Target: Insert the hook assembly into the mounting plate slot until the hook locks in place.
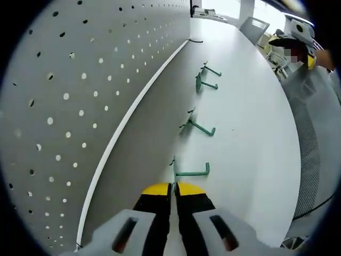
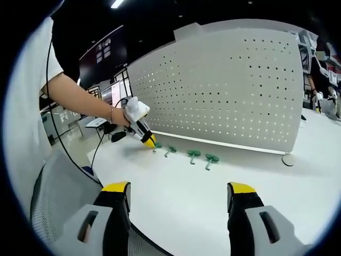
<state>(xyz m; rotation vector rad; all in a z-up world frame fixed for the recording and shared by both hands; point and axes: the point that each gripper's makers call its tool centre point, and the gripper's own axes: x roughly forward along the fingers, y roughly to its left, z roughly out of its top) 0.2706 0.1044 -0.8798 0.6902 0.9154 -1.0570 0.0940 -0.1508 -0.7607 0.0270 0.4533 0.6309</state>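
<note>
A white table (image 1: 250, 106) is seen in the left gripper view, with a grey perforated mounting plate (image 1: 80, 96) standing upright along its far edge. Green hooks lie on the table in a row just in front of the plate's foot. The nearest hook (image 1: 193, 172) lies directly ahead of the left gripper (image 1: 174, 188), whose yellow-tipped jaws are pressed together with barely a slit between them; whether the hook's thin end is caught between the tips cannot be told. A second hook (image 1: 200, 127) lies further along the row, and a pair of hooks (image 1: 206, 77) beyond that, all apart from one another.

In the right gripper view the same mounting plate (image 2: 224, 90) is seen from the front, standing on the table (image 2: 202, 197). Four green hooks are lined up before it: the leftmost hook (image 2: 157, 146) lies at the tip of the left gripper (image 2: 151, 143), which is held by a hand (image 2: 118, 117), and the others (image 2: 198, 155) are spaced to its right, toward the plate's right end. The right gripper (image 2: 178, 194) is held above the table's near edge, well apart from the hooks, with its jaws spread wide and nothing between them.
</note>
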